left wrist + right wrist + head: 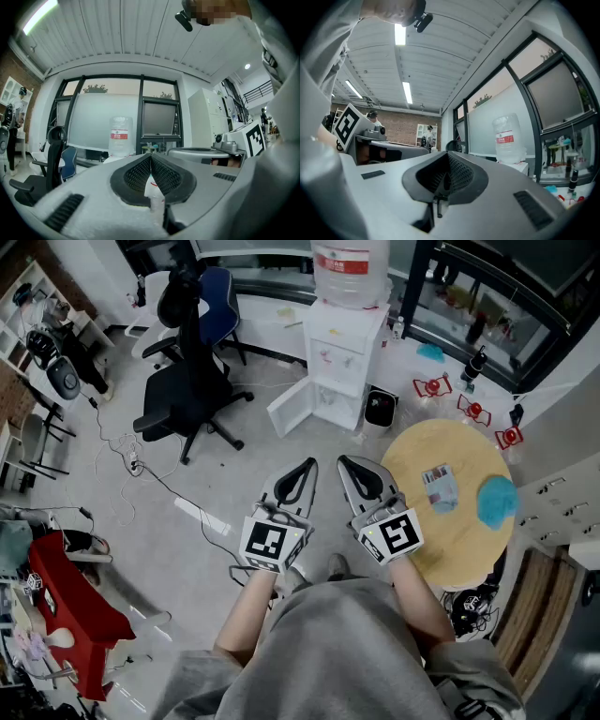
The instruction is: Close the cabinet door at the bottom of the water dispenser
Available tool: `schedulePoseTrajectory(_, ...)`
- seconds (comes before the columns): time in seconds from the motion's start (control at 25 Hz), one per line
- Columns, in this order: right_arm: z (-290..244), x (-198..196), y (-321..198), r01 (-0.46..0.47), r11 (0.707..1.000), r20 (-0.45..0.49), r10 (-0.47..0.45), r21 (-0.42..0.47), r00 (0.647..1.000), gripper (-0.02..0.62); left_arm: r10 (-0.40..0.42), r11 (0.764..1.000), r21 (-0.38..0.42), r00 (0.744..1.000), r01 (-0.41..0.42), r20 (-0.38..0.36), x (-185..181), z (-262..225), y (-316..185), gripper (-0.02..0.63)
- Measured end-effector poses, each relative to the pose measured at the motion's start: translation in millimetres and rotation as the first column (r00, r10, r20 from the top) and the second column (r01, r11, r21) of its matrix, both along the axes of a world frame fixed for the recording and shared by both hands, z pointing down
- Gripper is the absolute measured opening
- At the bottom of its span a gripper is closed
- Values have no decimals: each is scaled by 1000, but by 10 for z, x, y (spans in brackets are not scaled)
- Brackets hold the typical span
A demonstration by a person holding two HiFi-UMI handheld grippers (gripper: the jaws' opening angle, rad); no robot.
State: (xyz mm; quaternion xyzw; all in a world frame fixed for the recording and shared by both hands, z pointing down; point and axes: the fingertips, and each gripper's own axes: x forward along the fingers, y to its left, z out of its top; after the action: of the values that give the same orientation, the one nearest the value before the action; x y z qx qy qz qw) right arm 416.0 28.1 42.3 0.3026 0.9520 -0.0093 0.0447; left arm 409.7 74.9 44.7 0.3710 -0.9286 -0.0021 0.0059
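The white water dispenser stands at the far side of the floor with a big bottle on top. Its bottom cabinet door hangs open, swung out to the left. Both grippers are held close to my body, well short of the dispenser. My left gripper and right gripper point toward it, both shut with nothing between the jaws. In the left gripper view the jaws meet at the left gripper, the bottle far beyond. The right gripper also shows the bottle at a distance.
A black office chair stands left of the open door. A small black bin sits right of the dispenser. A round wooden table with a blue cloth is at my right. Cables trail over the floor at left.
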Motion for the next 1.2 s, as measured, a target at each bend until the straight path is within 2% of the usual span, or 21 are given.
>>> schedulePoseTrajectory(0.32,103,-111,-272,15,999,-27,-16,-35,1000,9,-32,999,-23,999,32,-38,-67,123,-232,9)
schedulePoseTrajectory(0.52,147,-129,-363,74,993,-35,-77,-95,996,11,-50,996,-75,998,47,-38,-83,188,-358,9)
schedulePoseTrajectory(0.68,224,-187,-401,82,991,-49,-88,-103,995,11,-58,994,-95,997,53,-49,-121,252,-403,9)
schedulePoseTrajectory(1.2,448,-661,-437,66,990,-98,-79,-125,992,11,-57,994,-99,995,49,-87,-635,443,-387,9)
